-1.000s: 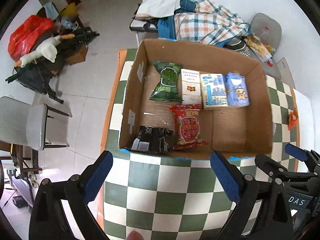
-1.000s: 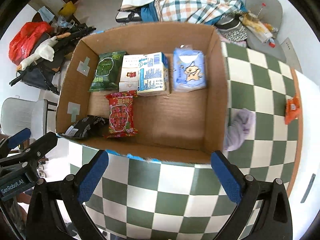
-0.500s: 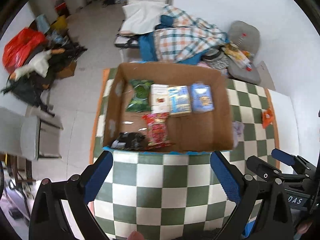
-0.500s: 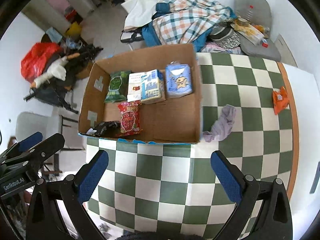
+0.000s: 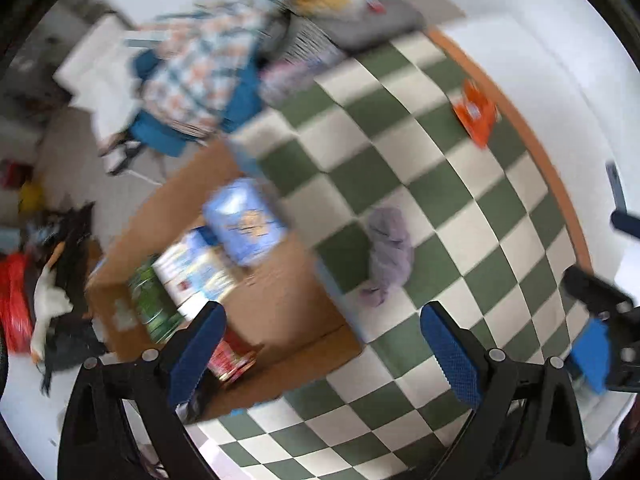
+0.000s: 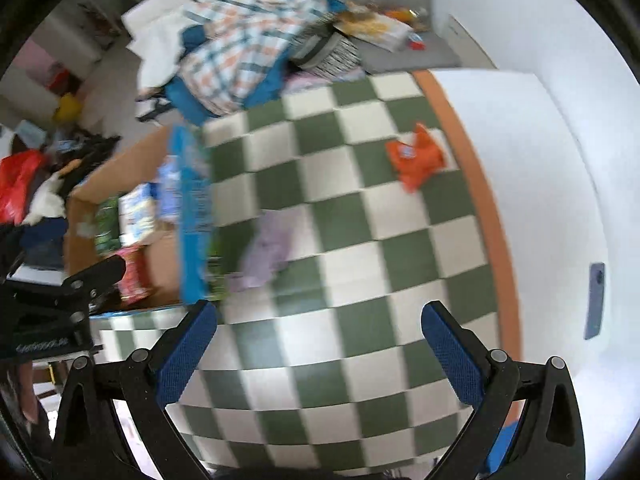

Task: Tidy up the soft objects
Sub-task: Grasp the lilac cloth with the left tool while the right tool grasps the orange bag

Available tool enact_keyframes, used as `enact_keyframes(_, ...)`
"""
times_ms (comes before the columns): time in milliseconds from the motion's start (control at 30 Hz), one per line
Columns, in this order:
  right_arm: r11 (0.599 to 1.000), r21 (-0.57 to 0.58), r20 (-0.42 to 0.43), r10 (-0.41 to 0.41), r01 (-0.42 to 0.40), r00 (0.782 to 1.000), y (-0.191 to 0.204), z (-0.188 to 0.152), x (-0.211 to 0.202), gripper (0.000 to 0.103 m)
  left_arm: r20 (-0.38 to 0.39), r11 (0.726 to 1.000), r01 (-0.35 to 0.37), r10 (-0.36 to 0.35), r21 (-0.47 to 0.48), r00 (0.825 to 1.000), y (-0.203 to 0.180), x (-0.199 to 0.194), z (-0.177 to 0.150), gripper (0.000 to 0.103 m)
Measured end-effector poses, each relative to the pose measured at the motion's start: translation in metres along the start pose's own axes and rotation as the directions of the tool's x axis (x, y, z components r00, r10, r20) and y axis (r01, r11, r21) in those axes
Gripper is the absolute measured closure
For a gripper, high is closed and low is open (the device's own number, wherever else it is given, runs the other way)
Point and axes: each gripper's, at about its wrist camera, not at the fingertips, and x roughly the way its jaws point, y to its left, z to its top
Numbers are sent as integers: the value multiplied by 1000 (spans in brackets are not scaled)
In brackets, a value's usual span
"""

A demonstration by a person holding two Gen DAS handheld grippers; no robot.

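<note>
A cardboard box (image 5: 280, 304) on the green checked table (image 5: 440, 208) holds several soft packets, among them a blue one (image 5: 244, 224). A crumpled lilac cloth (image 5: 388, 252) lies on the table just right of the box; it also shows in the right wrist view (image 6: 268, 248). An orange packet (image 5: 476, 114) lies near the table's far right edge, also in the right wrist view (image 6: 416, 156). My left gripper (image 5: 324, 352) is open and empty, above the box's near right corner. My right gripper (image 6: 320, 352) is open and empty over the table, short of the cloth. Both views are blurred.
Behind the table stand a cot with a plaid blanket (image 6: 240, 60) and a grey chair with clutter (image 6: 384, 28). A red bag and dark items (image 5: 16, 296) lie on the floor at left. A phone (image 6: 596, 300) lies on the white surface at right.
Both grippers have swung to the right and tilted. The view has shifted from the box toward the lilac cloth and orange packet. Both stay open and empty.
</note>
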Motion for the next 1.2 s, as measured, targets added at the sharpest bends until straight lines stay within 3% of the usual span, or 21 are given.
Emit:
enact_keyframes(100, 999, 27, -45, -21, 22, 999, -33, 20, 19, 0, -102, 998, 13, -6, 60, 995, -24, 39, 26, 3)
enact_keyframes(267, 997, 60, -114, -40, 47, 993, -71, 55, 55, 0, -291, 994, 38, -7, 100, 957, -55, 111, 52, 3)
enact_keyframes(433, 995, 69, -173, -59, 72, 983, -102, 100, 95, 0, -389, 995, 49, -12, 86, 921, -70, 155, 63, 3)
enact_keyframes(600, 992, -22, -245, -128, 127, 961, -117, 151, 144, 0, -433, 998, 48, -24, 44, 901, -69, 181, 66, 4)
enact_keyframes(700, 994, -21, -286, -110, 109, 952, -126, 176, 170, 0, -458, 998, 66, -64, -11, 887, -66, 191, 62, 21)
enact_keyframes(767, 995, -25, -299, -101, 98, 949, -129, 188, 184, 0, -471, 995, 86, -102, -56, 876, -63, 197, 58, 49)
enact_keyframes(800, 995, -49, -299, -98, 87, 949, -127, 194, 191, 0, -474, 994, 88, -111, -70, 874, -62, 199, 57, 55)
enact_keyframes(833, 994, -72, -303, -100, 82, 948, -125, 196, 195, 0, -473, 992, 91, -123, -91, 872, -61, 200, 56, 61)
enact_keyframes(1067, 981, -191, -328, -104, 42, 939, -113, 204, 220, 0, -376, 972, 123, -193, -202, 906, -57, 189, 69, 63)
enact_keyframes(1167, 979, -199, -334, -112, 46, 936, -111, 204, 227, 11, -334, 958, 136, -217, -251, 917, -54, 185, 75, 63)
enact_keyframes(1200, 979, -199, -336, -115, 49, 935, -111, 204, 229, 19, -319, 955, 133, -217, -265, 923, -53, 183, 77, 63)
